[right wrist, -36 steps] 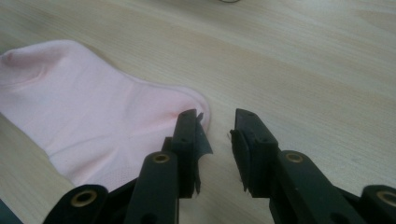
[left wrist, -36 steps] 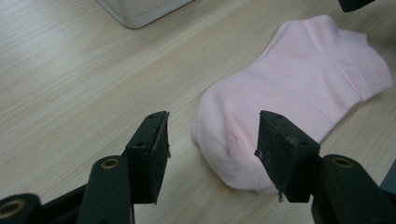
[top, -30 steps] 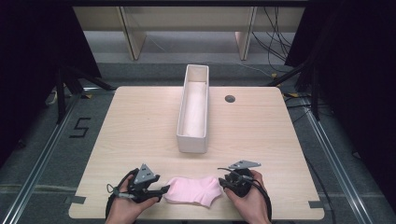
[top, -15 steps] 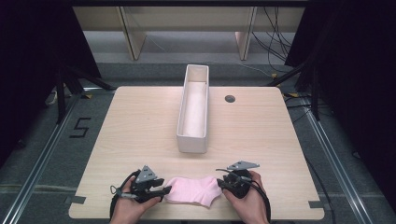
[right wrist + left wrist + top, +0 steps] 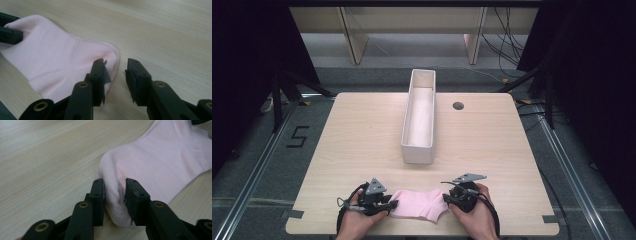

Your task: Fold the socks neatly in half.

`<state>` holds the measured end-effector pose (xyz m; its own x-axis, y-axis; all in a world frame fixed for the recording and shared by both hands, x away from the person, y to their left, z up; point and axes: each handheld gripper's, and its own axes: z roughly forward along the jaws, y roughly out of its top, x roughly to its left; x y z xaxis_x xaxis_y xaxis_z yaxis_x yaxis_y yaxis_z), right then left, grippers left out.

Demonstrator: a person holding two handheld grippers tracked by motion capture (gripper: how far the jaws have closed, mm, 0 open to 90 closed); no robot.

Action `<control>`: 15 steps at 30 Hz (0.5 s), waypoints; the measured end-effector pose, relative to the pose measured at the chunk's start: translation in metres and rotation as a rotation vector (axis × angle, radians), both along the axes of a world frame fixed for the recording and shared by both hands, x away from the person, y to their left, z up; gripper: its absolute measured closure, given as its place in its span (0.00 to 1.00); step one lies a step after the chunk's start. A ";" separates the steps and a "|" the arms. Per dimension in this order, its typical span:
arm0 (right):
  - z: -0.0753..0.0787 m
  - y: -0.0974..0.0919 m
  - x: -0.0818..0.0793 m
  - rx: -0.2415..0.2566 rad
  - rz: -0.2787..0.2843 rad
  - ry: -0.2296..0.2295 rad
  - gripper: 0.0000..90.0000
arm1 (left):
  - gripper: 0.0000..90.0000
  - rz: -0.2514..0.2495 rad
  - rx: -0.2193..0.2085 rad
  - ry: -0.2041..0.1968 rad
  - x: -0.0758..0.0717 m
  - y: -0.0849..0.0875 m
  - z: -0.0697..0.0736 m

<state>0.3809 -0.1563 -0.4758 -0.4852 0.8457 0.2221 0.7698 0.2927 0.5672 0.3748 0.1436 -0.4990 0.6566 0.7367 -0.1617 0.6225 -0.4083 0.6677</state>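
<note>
Pink knit bunches between the left gripper's point(image 5: 114, 195) fingers point(image 5: 98, 195): they have just been closing, and the left gripper view shows both pads now pressing a fold of one end of the pink sock point(image 5: 160, 162), which bulges up out of the gap. A second ago those fingers stood wider around the same end, so the pinch is new, and it reads as the start of a lift or a stretch.

The right gripper point(image 5: 115, 80) has kept its half-open gap. In the right gripper view its one finger point(image 5: 98, 75) lies over the sock's other end, while the other finger stands on bare wood just past the hem; nothing is squeezed there, so that end is free.

From above, the sock point(image 5: 418, 204) lies flat on the bench point(image 5: 362, 140), stretched between the two sets of fingers at the near edge, the left gripper point(image 5: 387, 205) at one end and the right gripper point(image 5: 451, 200) at the other. The long white bin point(image 5: 418, 150) stands well beyond the fingertips, across open wood.

My judgement: with one end caught, the right fingers need to close on their end before the sock can be raised level and carried.
</note>
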 end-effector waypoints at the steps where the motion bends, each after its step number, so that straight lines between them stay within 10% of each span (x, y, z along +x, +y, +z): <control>1: -0.001 0.000 0.000 -0.002 0.005 -0.002 0.75 | 0.77 -0.008 0.001 0.007 0.000 0.000 0.001; 10: -0.007 0.001 0.001 -0.056 -0.015 -0.013 0.77 | 0.91 0.013 0.001 -0.010 -0.003 -0.004 0.000; 15: -0.003 0.001 -0.001 -0.009 -0.015 0.011 0.87 | 0.92 0.017 -0.069 0.018 -0.001 0.003 0.011</control>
